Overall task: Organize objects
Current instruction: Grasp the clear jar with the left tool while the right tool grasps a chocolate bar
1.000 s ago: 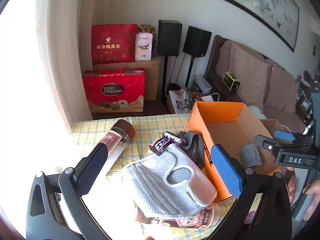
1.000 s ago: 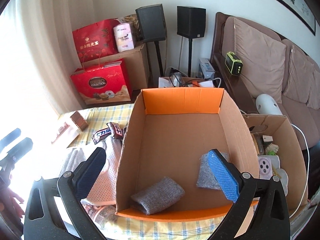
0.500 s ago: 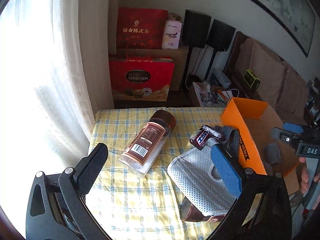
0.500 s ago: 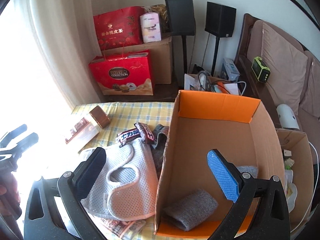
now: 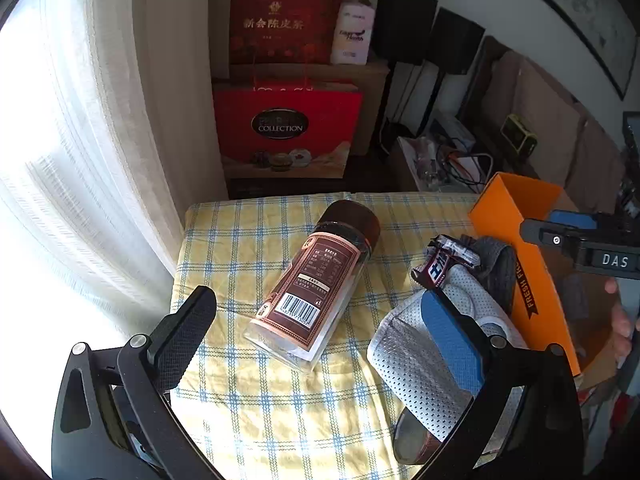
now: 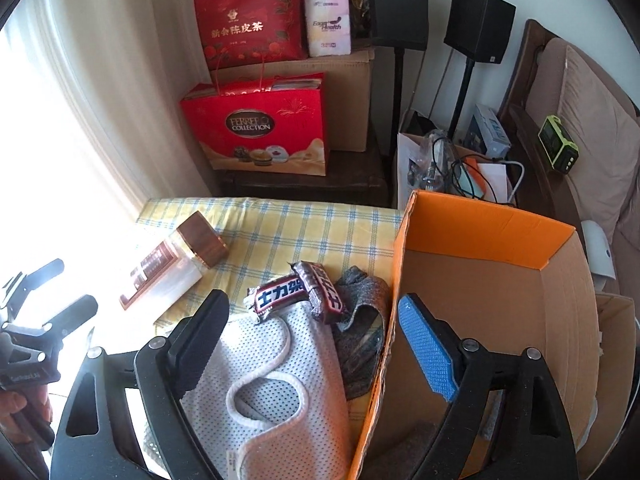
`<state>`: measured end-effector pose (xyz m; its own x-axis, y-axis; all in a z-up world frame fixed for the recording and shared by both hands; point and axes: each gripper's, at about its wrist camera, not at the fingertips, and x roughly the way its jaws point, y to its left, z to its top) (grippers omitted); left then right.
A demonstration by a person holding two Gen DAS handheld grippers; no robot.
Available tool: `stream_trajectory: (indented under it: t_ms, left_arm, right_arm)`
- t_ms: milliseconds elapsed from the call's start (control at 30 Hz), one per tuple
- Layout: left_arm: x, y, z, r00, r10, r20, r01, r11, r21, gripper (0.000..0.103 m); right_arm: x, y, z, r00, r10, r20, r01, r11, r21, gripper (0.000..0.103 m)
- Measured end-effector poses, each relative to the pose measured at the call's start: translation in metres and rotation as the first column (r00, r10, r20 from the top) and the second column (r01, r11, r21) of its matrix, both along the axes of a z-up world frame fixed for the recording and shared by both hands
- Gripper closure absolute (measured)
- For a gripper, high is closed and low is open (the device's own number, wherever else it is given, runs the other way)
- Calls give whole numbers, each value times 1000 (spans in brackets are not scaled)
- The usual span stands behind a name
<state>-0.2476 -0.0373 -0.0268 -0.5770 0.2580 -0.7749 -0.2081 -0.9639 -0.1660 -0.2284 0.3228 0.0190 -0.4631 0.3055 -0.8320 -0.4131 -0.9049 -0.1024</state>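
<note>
A clear jar (image 5: 308, 292) with a brown lid and label lies on its side on the yellow checked cloth (image 5: 280, 400). My left gripper (image 5: 316, 336) hangs open just above and in front of it, holding nothing. To the right lie a white mesh garment (image 5: 416, 356), a candy bar (image 5: 440, 264) and a grey sock (image 5: 496, 268) against the orange box (image 5: 532, 280). My right gripper (image 6: 314, 342) is closing. It straddles the mesh garment (image 6: 280, 380), the sock (image 6: 360, 320) and the left wall of the box (image 6: 480, 224), and its pads press on nothing. The candy bar (image 6: 296, 294) lies just ahead.
A second brown jar (image 5: 412, 436) pokes out from under the mesh garment. Beyond the table stand red gift bags (image 6: 256, 128), a cardboard carton (image 6: 344, 92), two black speakers (image 6: 476, 24) and a sofa (image 6: 592, 120). A bright curtain (image 5: 80, 160) lines the left side.
Both grippers moved left and down. The left one went from over the mesh garment to over the jar. The right one left the box's inside for its left wall, and its jaws narrowed.
</note>
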Motion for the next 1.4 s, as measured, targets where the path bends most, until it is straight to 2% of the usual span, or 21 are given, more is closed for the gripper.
stream_trajectory:
  t_ms: [100,233,433,567,633,800,867,933,1000,1200,1400]
  left_arm:
    - [-9,2,-7,1000,-17,8,17,1000,-8,0]
    - [-23,9,-20,998,-53,35,54,998,-33,0]
    - [-40,19,-41,994,-81,67,88,991,-96,1]
    - [-50,21,-52,988,-104,115,112,992,-64,5]
    - [-55,21,-58,985,-101,140,110,992,-58,6]
    - [-61,29,-69,975,-137,174,154,984,-88,7]
    - [-63,32,-75,972,-141,188,164,980,-112,14]
    - [-64,35,-79,969,-143,202,171,977,-125,29]
    - [-64,36,-83,968,-139,210,169,977,-130,31]
    - [-65,31,-83,970,-116,213,139,985,-98,31]
    - [-66,25,-83,969,-80,232,94,994,-48,31]
  right_arm:
    - [-14,5,-10,999,5,33,-5,1000,1,27]
    - [-30,12,-25,997,6,76,-5,1000,-7,27]
    - [-51,18,-52,986,11,165,-13,1000,10,35]
    - [-61,25,-70,976,11,217,-13,1000,9,46]
    - [-66,28,-78,970,12,242,-16,1000,13,47]
    - [-73,26,-88,955,7,297,-36,995,94,44]
    - [-74,25,-90,951,9,309,-47,992,116,44]
    - [-73,23,-91,950,14,311,-57,990,130,45]
    - [-71,17,-90,948,42,314,-89,987,136,54]
    - [-76,10,-104,923,63,379,-123,983,136,67]
    - [-77,12,-106,912,80,403,-137,984,113,72]
